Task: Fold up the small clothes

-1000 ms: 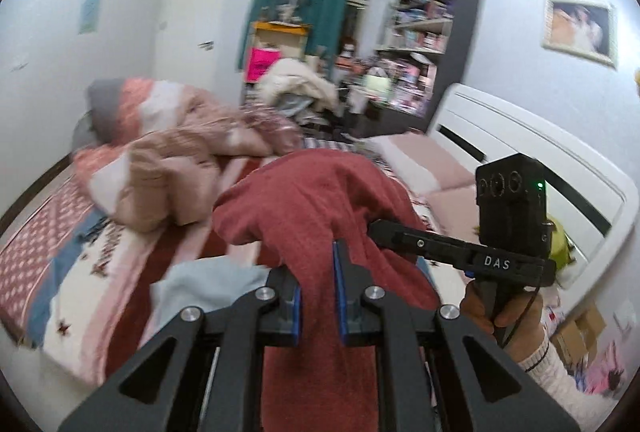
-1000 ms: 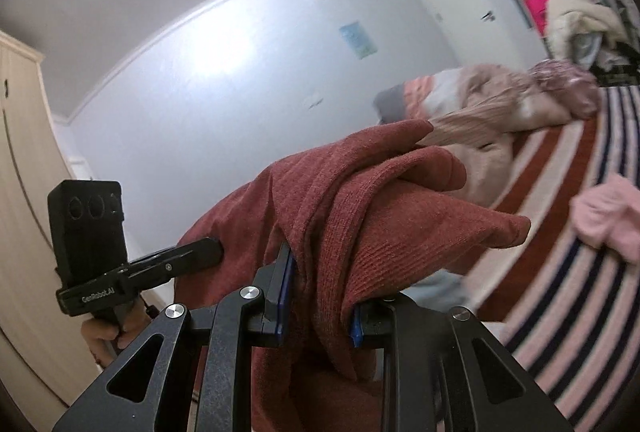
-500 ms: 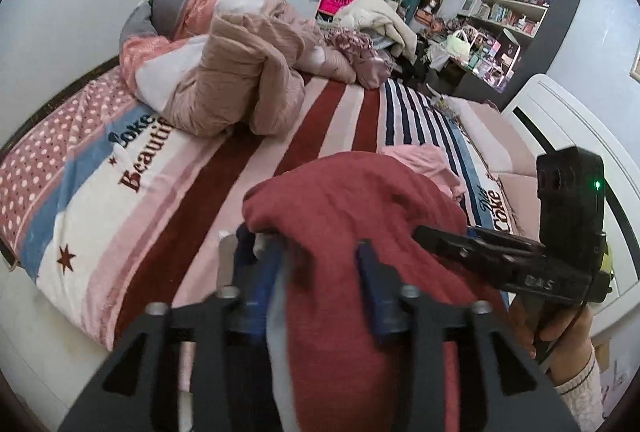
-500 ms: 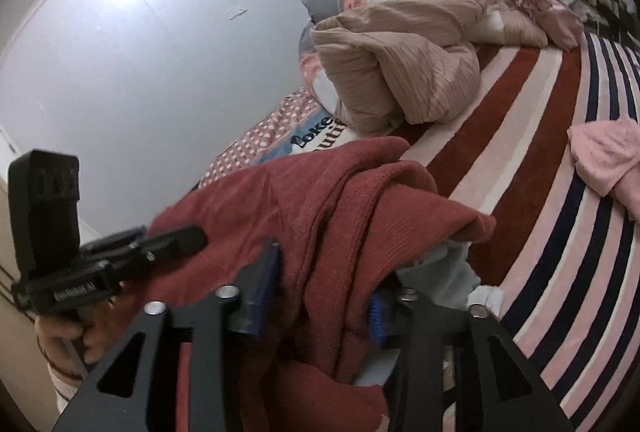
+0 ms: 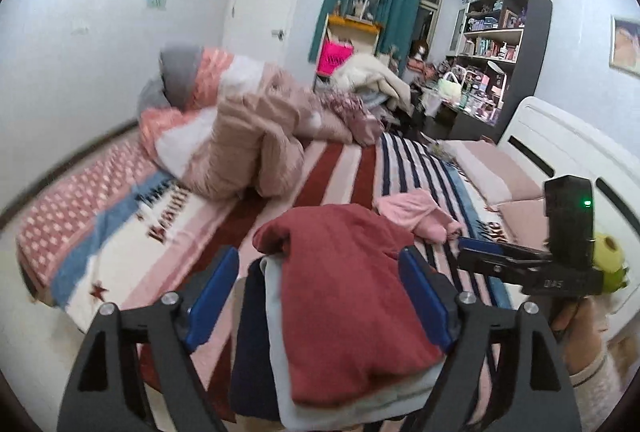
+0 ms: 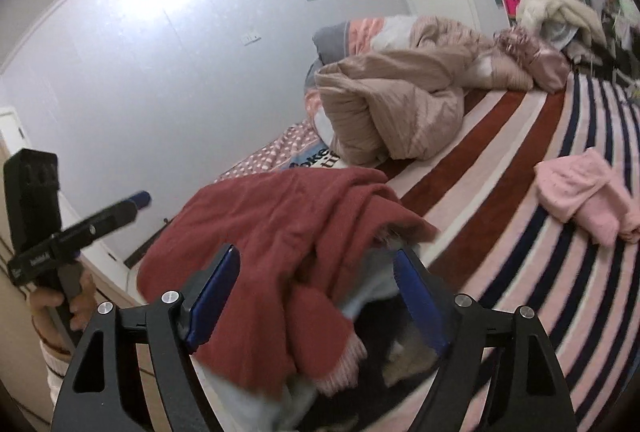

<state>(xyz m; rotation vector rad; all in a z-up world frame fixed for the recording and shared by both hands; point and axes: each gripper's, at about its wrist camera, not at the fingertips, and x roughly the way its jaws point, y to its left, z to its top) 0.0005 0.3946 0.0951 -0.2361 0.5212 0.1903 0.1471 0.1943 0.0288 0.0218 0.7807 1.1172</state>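
A folded dark red knit garment (image 5: 344, 288) lies on top of a pile of folded clothes, over a pale blue piece (image 5: 276, 316) and a navy piece (image 5: 250, 344), at the near edge of the bed. It also shows in the right wrist view (image 6: 288, 232). My left gripper (image 5: 320, 284) is open, with its jaws wide on either side of the red garment. My right gripper (image 6: 316, 288) is open too, its jaws spread over the same pile. A small pink garment (image 5: 416, 218) lies crumpled on the striped bedcover, also in the right wrist view (image 6: 584, 191).
The bed has a striped cover (image 5: 352, 167) and a heaped beige and pink duvet (image 5: 248, 147) at its far side. A white headboard (image 5: 568, 143) and pink pillows (image 5: 492, 167) are on the right. A dark bookshelf (image 5: 504, 43) and cluttered furniture stand beyond the bed.
Both grippers were shut on the red garment and held it up. They lowered it onto the pile and opened, so it now lies free between the spread jaws.
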